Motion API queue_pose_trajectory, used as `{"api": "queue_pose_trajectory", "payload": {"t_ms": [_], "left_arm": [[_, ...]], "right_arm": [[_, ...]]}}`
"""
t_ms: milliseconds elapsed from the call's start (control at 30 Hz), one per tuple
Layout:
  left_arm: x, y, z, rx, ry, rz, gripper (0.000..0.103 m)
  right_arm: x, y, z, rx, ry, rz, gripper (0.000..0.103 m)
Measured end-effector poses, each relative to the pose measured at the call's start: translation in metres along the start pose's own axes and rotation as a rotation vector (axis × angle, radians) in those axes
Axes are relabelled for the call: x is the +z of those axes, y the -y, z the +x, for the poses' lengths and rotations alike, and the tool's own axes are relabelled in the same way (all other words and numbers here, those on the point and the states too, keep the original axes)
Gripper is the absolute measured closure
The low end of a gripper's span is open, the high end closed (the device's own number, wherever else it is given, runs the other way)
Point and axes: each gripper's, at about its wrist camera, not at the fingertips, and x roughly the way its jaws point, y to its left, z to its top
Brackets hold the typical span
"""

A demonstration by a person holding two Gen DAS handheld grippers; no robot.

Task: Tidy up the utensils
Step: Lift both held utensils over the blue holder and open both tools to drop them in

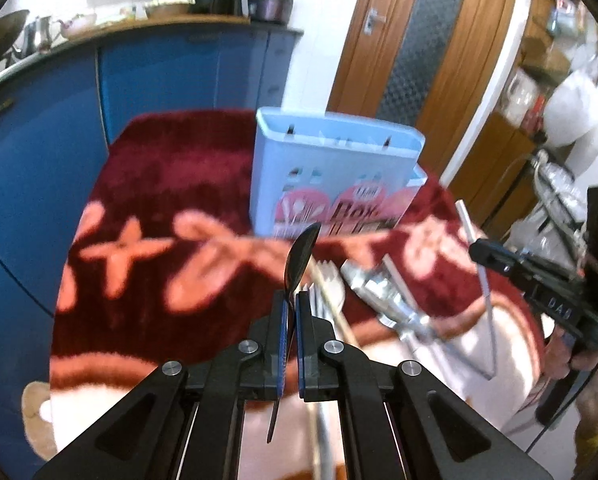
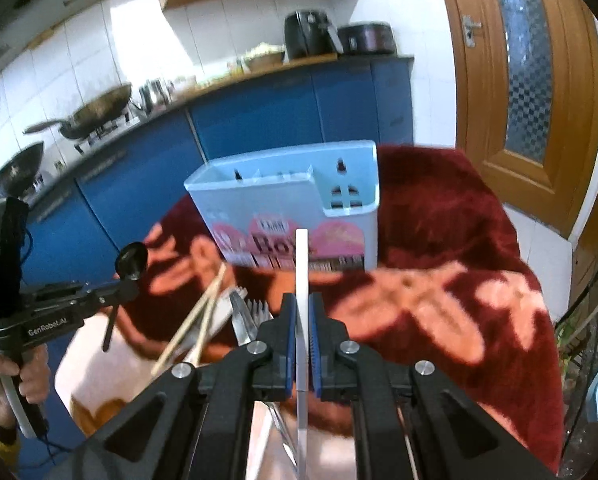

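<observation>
A black spoon [image 1: 301, 258] stands bowl-up, lifted; a white straw [image 2: 301, 280] likewise upright. Forks [image 2: 255, 314] and chopsticks [image 2: 197, 320] lie heaped before the pale-blue holder box [image 2: 291, 216] (standing mid-counter).

A home kitchen, it seems: blue cabinets [image 2: 259, 120], woks [image 2: 95, 114] on stove, air fryer [image 2: 309, 34].

A table is covered by a dark red cloth [image 2: 451, 208] with pink figures, on which a pale blue utensil box [image 2: 291, 208] stands far, and chopsticks [image 2: 195, 320], forks [image 2: 255, 312] and metal pieces [image 1: 383, 288] lie near.
</observation>
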Motion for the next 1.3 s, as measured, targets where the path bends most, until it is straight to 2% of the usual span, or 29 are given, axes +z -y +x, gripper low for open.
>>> {"api": "queue_pose_trajectory", "payload": {"t_ms": [300, 600, 767, 1000, 1133, 1300], "left_arm": [[0.022, 0.017, -0.013, -0.052, 0.146, -0.013, 0.100], [0.068, 0.020, -0.009, -0.088, 0.269, -0.050, 0.100], [0.098, 0.018, 0.005, -0.078, 0.356, -0.064, 0.100], [0.125, 0.010, 0.035, -0.054, 0.423, -0.083, 0.100], [0.132, 0.005, 0.051, -0.031, 0.464, -0.094, 0.100], [0.124, -0.001, 0.067, -0.025, 0.494, -0.116, 0.100]], "right_arm": [[0.018, -0.008, -0.023, 0.025, 0.183, 0.006, 0.095], [0.054, -0.005, -0.020, 0.017, 0.315, 0.003, 0.095], [0.077, 0.000, -0.007, 0.011, 0.378, 0.003, 0.095], [0.103, 0.012, 0.020, 0.001, 0.433, 0.008, 0.095], [0.114, 0.018, 0.034, 0.001, 0.466, 0.005, 0.095], [0.119, 0.027, 0.058, -0.003, 0.504, 0.014, 0.095]]}}
